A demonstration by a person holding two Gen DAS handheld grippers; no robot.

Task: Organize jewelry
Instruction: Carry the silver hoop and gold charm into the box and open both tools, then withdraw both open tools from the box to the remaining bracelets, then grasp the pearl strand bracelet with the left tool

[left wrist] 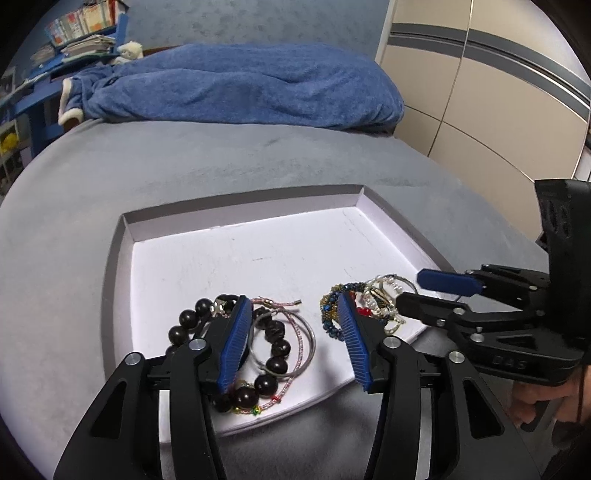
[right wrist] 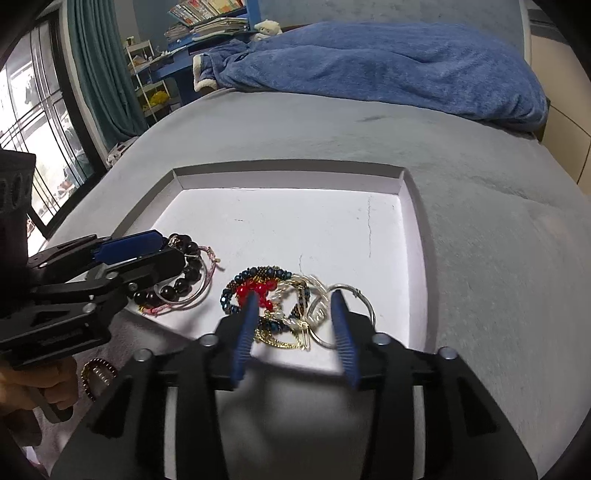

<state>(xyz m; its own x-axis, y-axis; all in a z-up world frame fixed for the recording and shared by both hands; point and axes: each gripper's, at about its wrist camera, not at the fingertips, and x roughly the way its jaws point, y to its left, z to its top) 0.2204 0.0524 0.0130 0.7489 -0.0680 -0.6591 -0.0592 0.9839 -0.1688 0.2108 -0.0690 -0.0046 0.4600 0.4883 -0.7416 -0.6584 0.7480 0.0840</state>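
A shallow white tray [left wrist: 258, 254] lies on a grey bed. A dark bead bracelet [left wrist: 275, 347] with thin pink and silver bangles [left wrist: 304, 341] lies at the tray's near left. My left gripper [left wrist: 295, 314] is open just above them, empty. A tangled pile of blue, red, pearl and gold jewelry [right wrist: 277, 306] with a silver ring [right wrist: 354, 291] lies near the tray's front edge. My right gripper [right wrist: 295, 299] is open over this pile, empty. It also shows in the left wrist view [left wrist: 421, 288], beside the pile [left wrist: 369, 302]. The tray shows in the right wrist view [right wrist: 332, 221].
A blue blanket [left wrist: 240, 85] lies across the far side of the bed. A blue shelf with books [left wrist: 74, 29] stands at the back left. A wardrobe [left wrist: 480, 92] is to the right. A small beaded piece [right wrist: 96, 373] lies off the tray, near the hand.
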